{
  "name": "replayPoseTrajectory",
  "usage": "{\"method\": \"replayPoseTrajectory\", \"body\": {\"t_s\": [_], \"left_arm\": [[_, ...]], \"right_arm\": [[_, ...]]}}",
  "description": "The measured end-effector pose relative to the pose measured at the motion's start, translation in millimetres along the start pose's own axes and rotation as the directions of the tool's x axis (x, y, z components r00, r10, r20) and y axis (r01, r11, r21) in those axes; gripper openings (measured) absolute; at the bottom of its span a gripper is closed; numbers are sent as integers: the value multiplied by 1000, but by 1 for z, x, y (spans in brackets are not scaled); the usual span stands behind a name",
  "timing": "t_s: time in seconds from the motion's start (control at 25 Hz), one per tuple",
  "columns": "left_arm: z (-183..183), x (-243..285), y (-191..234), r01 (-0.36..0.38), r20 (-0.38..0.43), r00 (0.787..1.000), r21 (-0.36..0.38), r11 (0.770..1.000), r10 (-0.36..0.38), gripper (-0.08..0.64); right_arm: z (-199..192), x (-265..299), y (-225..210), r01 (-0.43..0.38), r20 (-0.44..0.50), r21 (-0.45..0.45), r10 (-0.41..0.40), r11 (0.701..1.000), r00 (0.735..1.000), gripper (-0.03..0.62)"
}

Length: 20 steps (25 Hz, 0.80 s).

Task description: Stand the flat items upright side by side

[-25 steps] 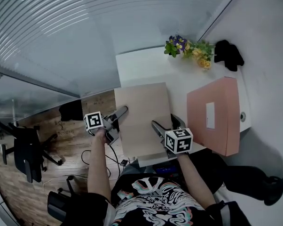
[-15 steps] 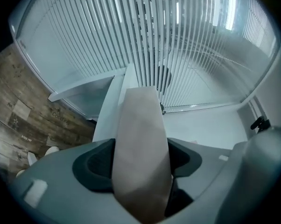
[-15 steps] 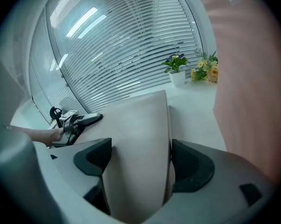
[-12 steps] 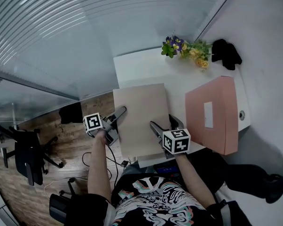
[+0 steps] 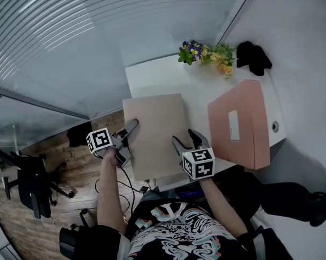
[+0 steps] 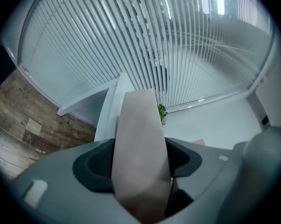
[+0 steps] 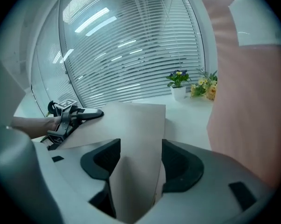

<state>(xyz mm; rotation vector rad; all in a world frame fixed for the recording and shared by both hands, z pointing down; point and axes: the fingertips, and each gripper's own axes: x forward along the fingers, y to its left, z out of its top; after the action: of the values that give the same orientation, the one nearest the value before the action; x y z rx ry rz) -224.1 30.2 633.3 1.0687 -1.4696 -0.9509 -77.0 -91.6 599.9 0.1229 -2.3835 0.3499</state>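
Observation:
A large beige flat board (image 5: 152, 134) lies partly over the white table's (image 5: 152, 75) near left corner. My left gripper (image 5: 128, 134) is shut on its left edge; the board (image 6: 140, 139) fills the gap between those jaws. At its right edge, my right gripper (image 5: 186, 138) has just been closing, and the board (image 7: 131, 125) now sits pinched between its pads. From the right gripper view I see the left gripper (image 7: 96, 112) across the board. A pink flat box (image 5: 241, 126) lies flat on the table's right side, close beside the right gripper (image 7: 140, 162).
Potted flowers (image 5: 206, 52) stand at the table's far edge by the blinds, with a black object (image 5: 252, 56) to their right. A wall runs along the right. Left of the table are wooden floor and an office chair (image 5: 36, 183).
The right gripper's jaws have narrowed onto the board's right edge. The left gripper keeps its hold. Both hands have stayed about where they were.

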Motion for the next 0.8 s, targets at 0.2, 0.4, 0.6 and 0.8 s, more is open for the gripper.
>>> {"method": "replayPoseTrajectory", "body": {"t_s": [0.2,0.4,0.6,0.8], "left_arm": [[10,-5,-25,-7,31,1000,49,999,5,310],[16,-7,-52,63,70,995,32,997,-66,301],[16,-9,-78,137,92,986,-5,991,-136,302],[17,-8,-95,186,139,974,-29,982,-180,299]], "right_arm": [[20,-10,34,-185,37,84,182,979,983,295],[42,-18,74,-369,75,131,362,920,929,335],[47,-17,98,-438,56,130,435,889,899,351],[50,-17,103,-474,59,181,472,861,880,364]]}}
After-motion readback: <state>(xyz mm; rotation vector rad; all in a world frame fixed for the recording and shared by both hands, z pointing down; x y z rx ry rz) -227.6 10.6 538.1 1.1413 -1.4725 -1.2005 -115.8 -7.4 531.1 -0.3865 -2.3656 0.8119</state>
